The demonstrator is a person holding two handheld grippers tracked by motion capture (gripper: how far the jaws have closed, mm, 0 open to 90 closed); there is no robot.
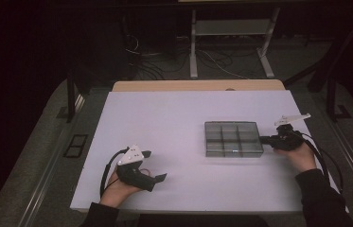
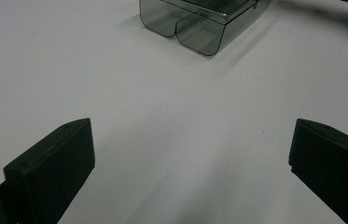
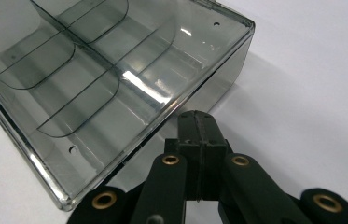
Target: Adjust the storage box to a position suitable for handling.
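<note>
Early stage by the look of it: the smoky plastic box sits lid-down and shut on the white table, right of centre, its compartments apparently empty (dividers visible through the clear lid, nothing inside that I can make out). Nothing opened or lifted yet.

The right gripper has its jaws pressed together with nothing between them, tips at the box's right side wall. In the right gripper view the closed tips sit right against the lid's edge, touching or just short of it, cannot tell which. Looks like a nudge or a pry at the lid is what's left.

The left gripper rests near the table's front left, jaws spread wide and empty, well apart from the box.
</note>
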